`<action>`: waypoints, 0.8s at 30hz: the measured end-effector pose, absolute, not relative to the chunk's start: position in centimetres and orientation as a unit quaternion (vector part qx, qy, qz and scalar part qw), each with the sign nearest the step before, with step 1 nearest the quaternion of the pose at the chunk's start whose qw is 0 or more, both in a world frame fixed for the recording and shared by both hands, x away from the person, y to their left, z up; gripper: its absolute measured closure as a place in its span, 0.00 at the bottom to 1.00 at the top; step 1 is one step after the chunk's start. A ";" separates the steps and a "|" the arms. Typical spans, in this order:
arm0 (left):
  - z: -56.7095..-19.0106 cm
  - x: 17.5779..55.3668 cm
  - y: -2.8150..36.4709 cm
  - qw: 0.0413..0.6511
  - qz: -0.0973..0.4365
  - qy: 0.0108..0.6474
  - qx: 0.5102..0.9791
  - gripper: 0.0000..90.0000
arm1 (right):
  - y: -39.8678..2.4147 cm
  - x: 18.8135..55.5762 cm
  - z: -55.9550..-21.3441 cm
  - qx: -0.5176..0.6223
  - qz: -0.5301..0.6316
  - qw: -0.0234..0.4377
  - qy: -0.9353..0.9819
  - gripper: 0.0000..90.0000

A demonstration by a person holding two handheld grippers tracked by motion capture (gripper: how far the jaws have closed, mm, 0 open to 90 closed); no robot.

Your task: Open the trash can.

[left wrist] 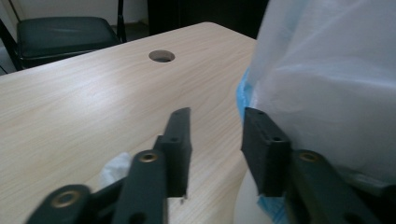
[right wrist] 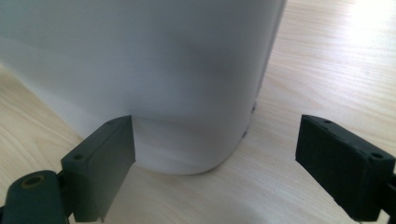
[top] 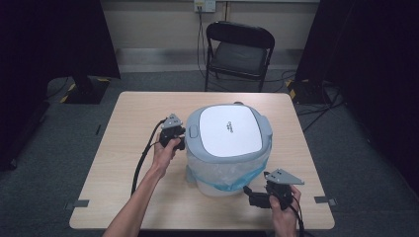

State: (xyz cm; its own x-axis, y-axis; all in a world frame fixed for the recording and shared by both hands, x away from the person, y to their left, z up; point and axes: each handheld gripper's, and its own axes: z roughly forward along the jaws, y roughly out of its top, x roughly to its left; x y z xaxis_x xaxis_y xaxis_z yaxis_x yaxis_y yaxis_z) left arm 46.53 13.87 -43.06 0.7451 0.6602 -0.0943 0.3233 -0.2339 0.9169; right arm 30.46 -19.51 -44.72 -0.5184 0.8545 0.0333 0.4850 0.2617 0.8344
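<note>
Left tongs (left wrist: 215,149) beside the bin's (top: 228,148) left flank, jaws parted, nothing between them, one pad close against the plastic liner (left wrist: 327,84). Right tongs (right wrist: 215,172) released wide, low by the bin's near right corner, its rounded base in front of the gap, pads clear of it. Bin stands mid-worktop (top: 128,148), white lid (top: 230,129) down, blue-edged liner hanging below the lid.

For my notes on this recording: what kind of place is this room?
Probably a lab or studio set up for recording: a bare wooden table on grey carpet, black curtains at both sides, a folding chair, and cables by a wall socket.
</note>
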 end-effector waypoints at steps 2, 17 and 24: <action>-42.9 46.2 14.0 0.525 0.161 0.310 0.776 0.79 | -19.5 30.6 -44.7 0.447 0.410 0.241 0.758 0.12; -44.0 42.0 13.7 0.567 0.100 0.284 0.767 0.60 | -22.7 32.4 -44.6 0.533 0.383 0.313 0.686 0.47; -44.3 41.6 12.8 0.561 0.086 0.271 0.777 0.40 | -24.5 34.7 -44.7 0.556 0.392 0.322 0.659 0.45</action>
